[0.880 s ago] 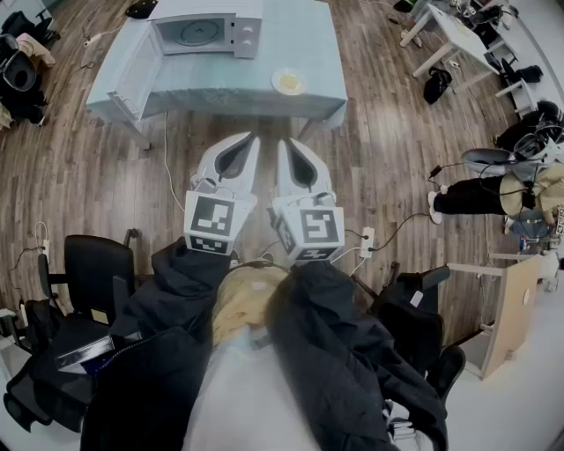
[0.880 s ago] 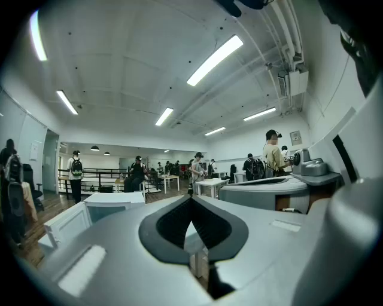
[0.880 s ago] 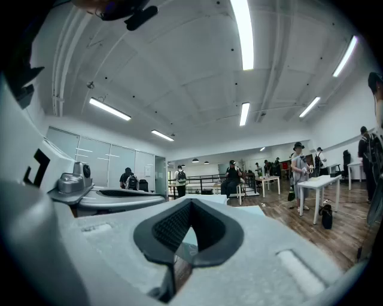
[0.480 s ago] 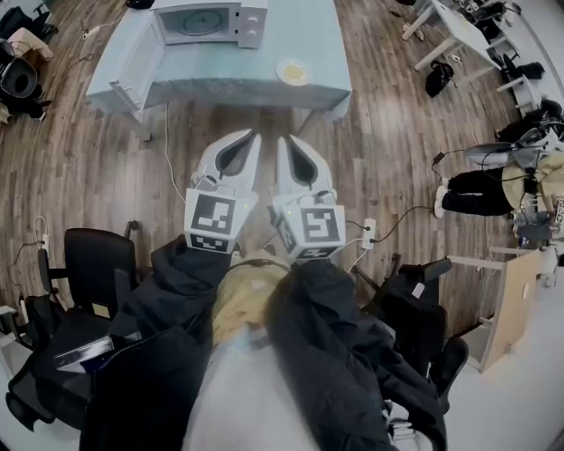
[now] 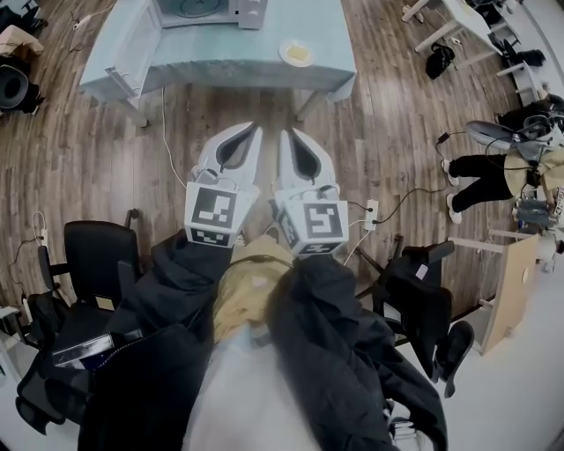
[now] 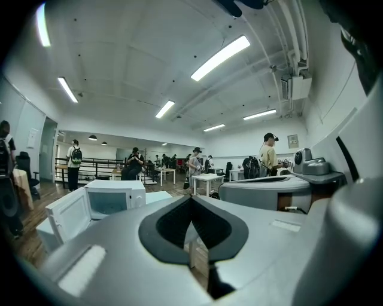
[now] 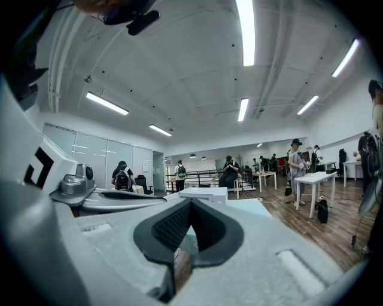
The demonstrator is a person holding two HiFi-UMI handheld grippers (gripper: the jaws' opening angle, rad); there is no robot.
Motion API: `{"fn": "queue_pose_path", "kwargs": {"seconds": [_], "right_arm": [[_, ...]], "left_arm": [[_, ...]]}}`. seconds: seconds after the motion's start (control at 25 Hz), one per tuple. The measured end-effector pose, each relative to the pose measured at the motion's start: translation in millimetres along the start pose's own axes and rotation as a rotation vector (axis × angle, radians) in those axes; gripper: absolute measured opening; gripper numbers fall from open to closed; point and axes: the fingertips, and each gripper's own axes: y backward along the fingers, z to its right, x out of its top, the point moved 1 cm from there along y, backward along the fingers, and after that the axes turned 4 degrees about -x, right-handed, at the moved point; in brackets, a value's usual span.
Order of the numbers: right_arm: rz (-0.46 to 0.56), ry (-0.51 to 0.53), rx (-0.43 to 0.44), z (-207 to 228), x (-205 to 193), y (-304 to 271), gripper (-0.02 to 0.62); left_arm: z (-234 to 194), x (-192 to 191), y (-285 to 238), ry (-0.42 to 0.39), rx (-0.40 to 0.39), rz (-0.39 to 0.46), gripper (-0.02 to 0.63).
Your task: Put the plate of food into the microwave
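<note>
The white plate of yellow food (image 5: 297, 53) sits near the front right edge of the pale blue table (image 5: 238, 66). The white microwave (image 5: 201, 11) stands at the table's back, cut off by the top of the head view, with its door (image 5: 132, 44) swung open to the left. It also shows in the left gripper view as the microwave (image 6: 114, 200). My left gripper (image 5: 255, 129) and right gripper (image 5: 285, 133) hang side by side over the wooden floor, well short of the table. Both are shut and hold nothing.
Black office chairs (image 5: 97, 255) stand at the left and another chair (image 5: 414, 291) at the right. A power strip (image 5: 371, 214) with cables lies on the floor. A seated person (image 5: 493, 167) and white desks (image 5: 458, 22) are at the right. Several people stand in the far room.
The table, microwave and plate have drifted toward the top of the head view. Both grippers stay shut and side by side, a little higher in the frame.
</note>
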Motion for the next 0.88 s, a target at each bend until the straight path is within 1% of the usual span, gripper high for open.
{"fn": "queue_pose_path", "kwargs": {"seconds": [0.24, 0.4, 0.64, 0.88], "right_arm": [[0.002, -0.006, -0.021, -6.3, -6.5, -6.0, -0.002], [-0.009, -0.009, -0.024, -5.6, -12.4, -14.0, 0.0], [-0.022, -0.031, -0.013, 20.9, -17.4, -37.2, 0.0], [-0.027, -0.037, 0.034, 53.0, -14.8, -91.8, 0.0]], "left_arm": [[-8.8, -11.4, 3.1, 0.008, -0.013, -0.019, 0.0], [-16.5, -17.0, -6.0, 0.017, -0.015, -0.033, 0.0], [-27.4, -20.0, -35.2, 0.021, 0.007, -0.047, 0.0], [-63.2, -12.2, -87.3, 0.015, 0.07, -0.054, 0.0]]}}
